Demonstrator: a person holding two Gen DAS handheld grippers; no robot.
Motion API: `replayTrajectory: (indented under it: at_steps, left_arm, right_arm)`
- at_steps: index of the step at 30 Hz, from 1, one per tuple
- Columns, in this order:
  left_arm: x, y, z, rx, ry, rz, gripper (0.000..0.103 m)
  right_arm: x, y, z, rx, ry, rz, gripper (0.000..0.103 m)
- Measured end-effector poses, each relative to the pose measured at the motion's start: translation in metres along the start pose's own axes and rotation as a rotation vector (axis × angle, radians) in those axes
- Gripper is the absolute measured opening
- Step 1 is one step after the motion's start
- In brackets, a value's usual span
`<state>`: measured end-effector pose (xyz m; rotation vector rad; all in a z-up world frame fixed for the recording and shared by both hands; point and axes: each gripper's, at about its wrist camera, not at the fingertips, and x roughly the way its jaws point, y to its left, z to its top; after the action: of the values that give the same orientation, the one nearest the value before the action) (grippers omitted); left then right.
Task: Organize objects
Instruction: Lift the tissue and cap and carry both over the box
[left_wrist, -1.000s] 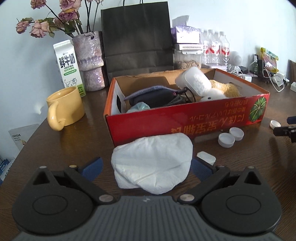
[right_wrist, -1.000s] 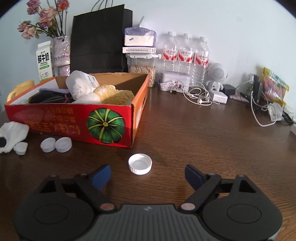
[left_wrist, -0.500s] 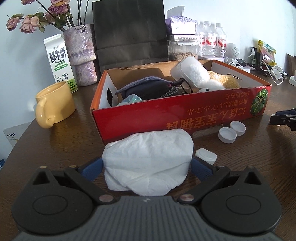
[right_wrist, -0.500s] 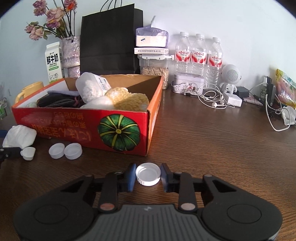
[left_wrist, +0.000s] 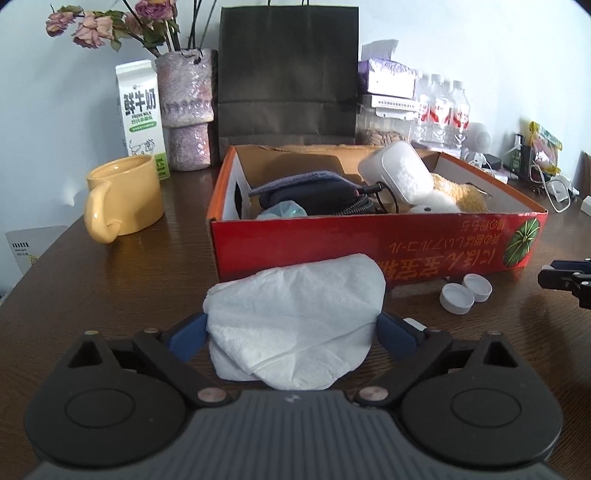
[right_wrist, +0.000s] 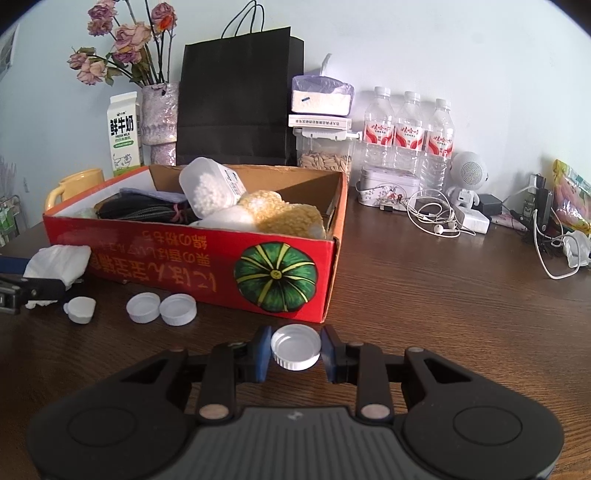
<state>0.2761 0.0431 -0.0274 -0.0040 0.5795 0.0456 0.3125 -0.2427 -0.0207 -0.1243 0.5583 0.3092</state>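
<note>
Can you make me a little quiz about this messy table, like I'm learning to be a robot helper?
1. True or false: the right gripper is shut on a white bottle cap.
2. What lies between the fingers of the left gripper? A) the yellow mug B) a crumpled white tissue C) the milk carton
3. How many water bottles stand in a row by the wall behind the red box?

Key: 1 true. 2 B. 3 three.
</note>
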Motion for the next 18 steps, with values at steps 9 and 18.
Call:
replayTrajectory:
  at_steps: [9,18]
  left_arm:
    - [-0.027,0.014,-0.003,-0.058,-0.072,0.028,0.094]
    - [-0.052,0.027,-0.004,-0.105,-0.120,0.036,0.094]
  right_arm:
    - [-0.012,0.013,-0.003,-0.017,-0.038,0.014,0.027]
    - [-0.022,0.028,-0.006,-0.031,-0.064,0.031,0.027]
